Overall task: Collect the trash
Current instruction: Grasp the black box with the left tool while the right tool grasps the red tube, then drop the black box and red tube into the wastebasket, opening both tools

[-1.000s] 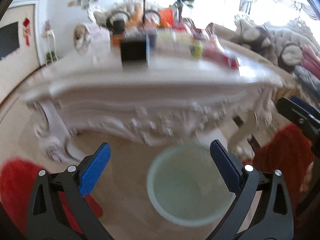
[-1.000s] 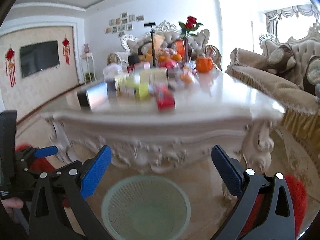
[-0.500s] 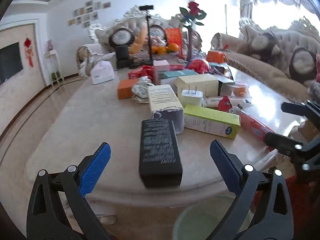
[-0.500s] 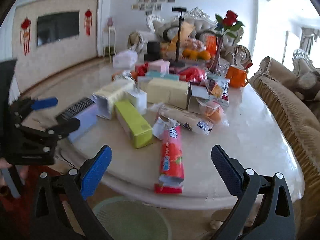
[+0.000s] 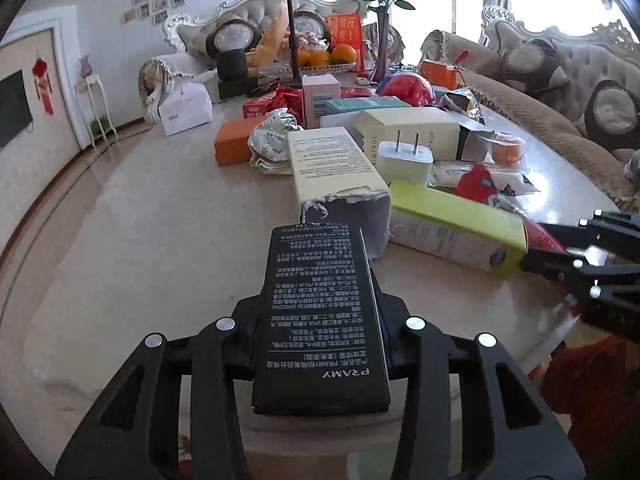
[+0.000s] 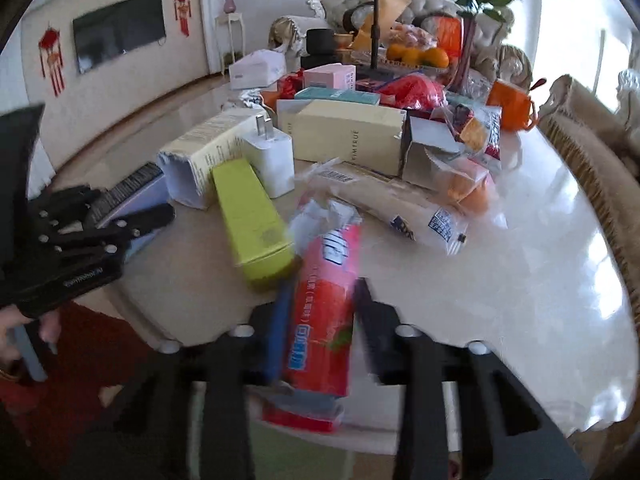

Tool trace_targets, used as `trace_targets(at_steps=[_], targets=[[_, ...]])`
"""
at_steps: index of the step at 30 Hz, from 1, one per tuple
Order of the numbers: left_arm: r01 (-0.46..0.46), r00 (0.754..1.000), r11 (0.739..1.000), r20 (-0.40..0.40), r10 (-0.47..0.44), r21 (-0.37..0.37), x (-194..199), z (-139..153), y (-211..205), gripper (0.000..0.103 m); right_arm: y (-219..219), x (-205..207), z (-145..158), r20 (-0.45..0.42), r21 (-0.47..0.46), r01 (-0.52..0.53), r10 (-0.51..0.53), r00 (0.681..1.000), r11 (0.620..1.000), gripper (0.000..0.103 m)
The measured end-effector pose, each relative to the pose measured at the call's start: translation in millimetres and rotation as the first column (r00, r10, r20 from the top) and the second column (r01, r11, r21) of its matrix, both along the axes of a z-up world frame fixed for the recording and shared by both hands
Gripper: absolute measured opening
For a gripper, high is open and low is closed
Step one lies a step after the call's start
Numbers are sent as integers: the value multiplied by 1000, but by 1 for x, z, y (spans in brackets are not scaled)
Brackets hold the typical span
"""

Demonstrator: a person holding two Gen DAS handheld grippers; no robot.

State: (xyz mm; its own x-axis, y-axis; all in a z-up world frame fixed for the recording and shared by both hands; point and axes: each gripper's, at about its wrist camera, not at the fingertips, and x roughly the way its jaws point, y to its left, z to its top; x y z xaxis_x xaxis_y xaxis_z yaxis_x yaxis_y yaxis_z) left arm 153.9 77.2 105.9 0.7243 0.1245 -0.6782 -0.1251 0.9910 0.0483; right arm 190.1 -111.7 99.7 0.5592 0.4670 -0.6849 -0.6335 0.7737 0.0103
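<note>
Left claw (image 5: 320,344) is clamped on the black box (image 5: 322,312), fingers pressed against both long sides, the box lying flat at the near edge of the marble worktop (image 5: 152,240) with its printed face up. Over at three o'clock the right claw (image 6: 320,320) is pinching the red wrapper (image 6: 324,312), which pokes out over the worktop's rim toward six (that view is a bit blurred). Just at eleven o'clock of the wrapper sits the yellow-green box (image 6: 252,220), touching it as far as I can tell. Beyond, at twelve, a white charger plug (image 5: 405,158) stands prongs-up beside the cream carton (image 5: 336,168), whose torn end faces the black box.
</note>
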Motion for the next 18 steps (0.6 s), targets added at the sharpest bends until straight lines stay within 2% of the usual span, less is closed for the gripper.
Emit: trace_targets(at_steps=[2,6,9,12,15,18], targets=[[2,1000,1000,-6,-2,-12,-1,1,1,41,-4,-1,2,-15,27,7,-7,1000,1000,25],[4,999,1000,39,-3,-28,-19,17,2,41,-19,-10,18,3,86,35,-36,999,996,25],[39,993,998,110,-33,-53,-57,37,-3,41,-42,-31,37,31,160,55,-61,998,986,25],[112,985,990,143,-99,-82,-105,43,-20,41,-68,-62,43,13,250,46,-50,999,967,25],[193,978,974,106,-181,-122,-144,19,-47,41,-84,-99,21,-65,294,37,-19,998,955,25],[254,966,956,-7,-258,-150,-157,-33,-78,41,-81,-125,-26,-183,256,48,0,983,966,25]])
